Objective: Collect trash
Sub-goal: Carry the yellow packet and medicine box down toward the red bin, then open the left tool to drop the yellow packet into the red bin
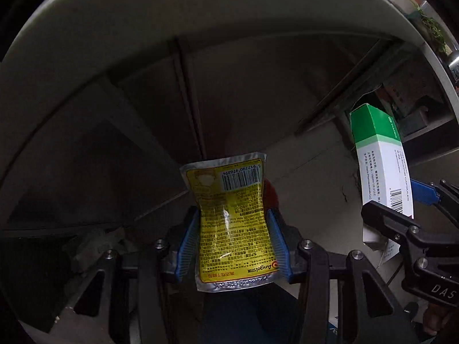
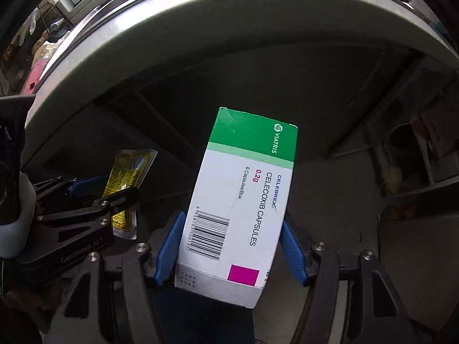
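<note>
My left gripper (image 1: 233, 215) is shut on a yellow foil sachet (image 1: 232, 238) with a barcode, and the blue pads pinch its sides. It hangs pointing down over the mouth of a round trash bin (image 1: 86, 43) with a pale inner wall. Beside it my right gripper (image 2: 232, 219) is shut on a green-and-white capsule box (image 2: 246, 172), also above the bin's chrome rim (image 2: 143, 28). The right wrist view has the left gripper (image 2: 112, 192) and its sachet (image 2: 129, 169) at the left. In the left wrist view, the right gripper (image 1: 398, 200) and its box (image 1: 378, 157) are at the right.
The bin's inside is dark, with crumpled grey material (image 1: 94, 246) low on the left. Outside the rim are cluttered shelves with a pink object (image 2: 34, 77) and some green plants (image 1: 430, 25). A pale sleeve (image 2: 14, 229) shows behind the left gripper.
</note>
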The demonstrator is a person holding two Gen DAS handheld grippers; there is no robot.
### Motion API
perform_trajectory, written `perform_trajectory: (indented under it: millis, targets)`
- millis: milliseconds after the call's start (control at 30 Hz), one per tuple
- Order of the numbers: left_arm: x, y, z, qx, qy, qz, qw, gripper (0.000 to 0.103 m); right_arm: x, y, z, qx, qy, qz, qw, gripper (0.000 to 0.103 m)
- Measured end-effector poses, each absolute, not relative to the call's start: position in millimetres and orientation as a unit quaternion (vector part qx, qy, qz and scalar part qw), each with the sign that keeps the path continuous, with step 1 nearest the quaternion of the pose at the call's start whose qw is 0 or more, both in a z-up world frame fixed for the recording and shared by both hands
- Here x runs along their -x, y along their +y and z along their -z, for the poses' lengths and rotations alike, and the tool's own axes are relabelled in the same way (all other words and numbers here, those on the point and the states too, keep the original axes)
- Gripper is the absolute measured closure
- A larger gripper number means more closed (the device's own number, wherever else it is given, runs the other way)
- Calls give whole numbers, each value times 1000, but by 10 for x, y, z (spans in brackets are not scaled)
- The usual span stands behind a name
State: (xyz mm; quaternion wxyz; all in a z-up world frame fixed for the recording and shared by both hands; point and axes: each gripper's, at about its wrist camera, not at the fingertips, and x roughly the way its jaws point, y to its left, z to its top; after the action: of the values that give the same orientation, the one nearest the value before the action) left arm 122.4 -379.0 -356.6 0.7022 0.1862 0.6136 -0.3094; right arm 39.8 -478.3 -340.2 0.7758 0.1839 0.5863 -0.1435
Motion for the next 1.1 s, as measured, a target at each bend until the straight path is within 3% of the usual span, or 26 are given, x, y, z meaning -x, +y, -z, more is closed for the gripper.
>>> perform_trajectory:
  millis: [300, 433, 900, 1000, 1100]
  targets:
    - [-1167, -4129, 5082, -210, 633, 341, 663, 57, -267, -5108, 4731, -202, 591, 165, 764, 41]
    - [-1118, -4267, 5518, -211, 639, 352, 651, 56, -171, -5264, 5153, -217, 602, 176, 748, 41]
    - [-1108, -4387, 5701, -227, 637, 359, 643, 54, -54, -5254, 5333, -237, 608, 196, 732, 41]
    - [-1120, -4325, 5729, -217, 641, 375, 633, 48, -60, -5170, 5362, -239, 609, 193, 731, 41]
    - [-1131, -4307, 5750, -214, 645, 382, 627, 29, -60, -5249, 5423, -241, 608, 193, 731, 41]
